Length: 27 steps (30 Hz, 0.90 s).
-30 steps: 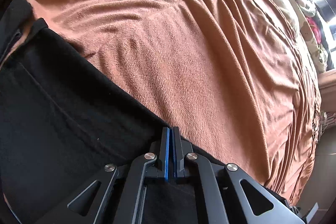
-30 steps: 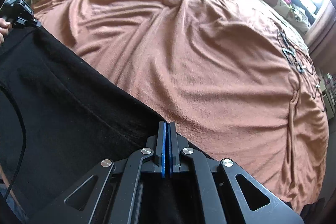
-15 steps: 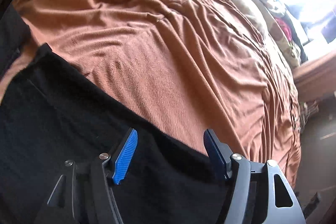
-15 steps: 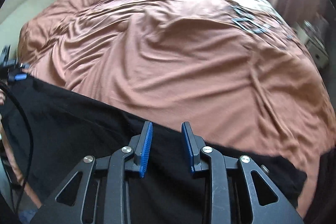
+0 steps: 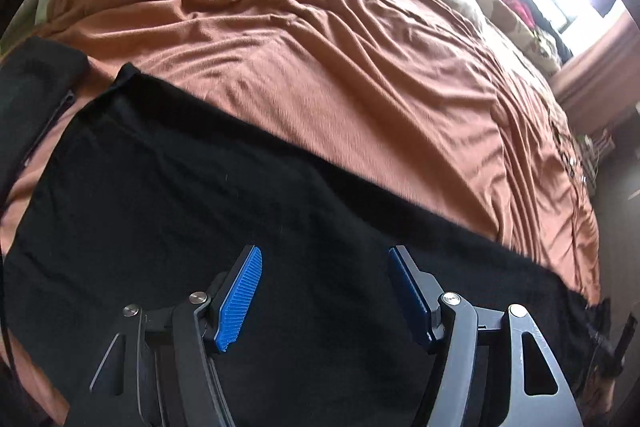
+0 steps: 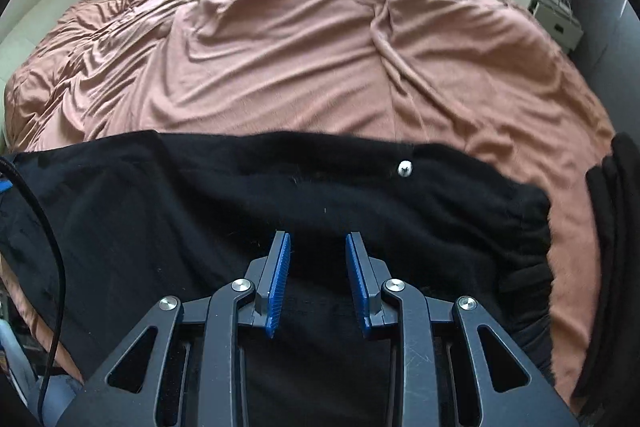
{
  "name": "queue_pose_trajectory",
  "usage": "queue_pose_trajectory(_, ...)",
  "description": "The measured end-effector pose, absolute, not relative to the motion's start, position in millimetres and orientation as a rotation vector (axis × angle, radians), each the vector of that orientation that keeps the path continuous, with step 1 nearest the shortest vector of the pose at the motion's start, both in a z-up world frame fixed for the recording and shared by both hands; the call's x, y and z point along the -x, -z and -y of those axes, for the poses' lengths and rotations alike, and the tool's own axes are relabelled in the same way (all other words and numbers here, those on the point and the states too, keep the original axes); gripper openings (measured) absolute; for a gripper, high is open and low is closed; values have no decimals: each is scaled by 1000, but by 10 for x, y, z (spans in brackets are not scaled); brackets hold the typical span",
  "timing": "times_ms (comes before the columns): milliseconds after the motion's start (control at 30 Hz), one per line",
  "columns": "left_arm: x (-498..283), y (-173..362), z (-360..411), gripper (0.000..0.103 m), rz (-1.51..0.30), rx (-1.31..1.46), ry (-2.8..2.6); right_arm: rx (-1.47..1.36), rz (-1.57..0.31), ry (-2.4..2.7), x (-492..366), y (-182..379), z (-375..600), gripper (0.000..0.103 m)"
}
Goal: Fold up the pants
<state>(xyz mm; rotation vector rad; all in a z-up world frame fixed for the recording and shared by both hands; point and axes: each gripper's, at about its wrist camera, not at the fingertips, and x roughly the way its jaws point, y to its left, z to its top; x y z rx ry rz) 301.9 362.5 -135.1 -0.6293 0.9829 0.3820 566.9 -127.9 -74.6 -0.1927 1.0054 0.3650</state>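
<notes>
In the left wrist view the black pants [image 5: 192, 211] lie flat on the bed [image 5: 340, 39], their long axis running crosswise under the left gripper [image 5: 325, 291], whose jaws stand wide and empty above the cloth. In the right wrist view the right gripper [image 6: 318, 279] hangs over the buttoned waist end, jaws narrowly parted, gripping nothing.

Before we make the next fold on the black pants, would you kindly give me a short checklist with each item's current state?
1. left gripper open, nothing pinched: ok.
2. right gripper open, nothing pinched: ok.
3. black pants lying spread on the brown bedspread: ok.
4. Pants' far edge straight: ok.
5. black cable clear of the pants: not ok, it hangs across their left part.
6. Pants free of wrinkles: cannot tell.
</notes>
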Motion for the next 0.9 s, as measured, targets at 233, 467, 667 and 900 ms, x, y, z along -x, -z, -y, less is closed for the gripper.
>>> queue_pose_trajectory(233,-2669,1469,-3450,68,-1004,622,-380,244,-1040,-271,-5996,1048,1025,26)
queue_pose_trajectory(467,-2337,1585,-3478,68,-1006,641,-440,250,-1014,-186,-6344,1129,948,22)
queue_pose_trajectory(667,-2195,1651,-3601,68,-1014,637,-511,220,-996,-96,-6522,1172,1080,0)
queue_pose_trajectory(900,-2024,1606,-3705,68,-998,659,-537,201,-986,-52,-6507,1050,1145,0)
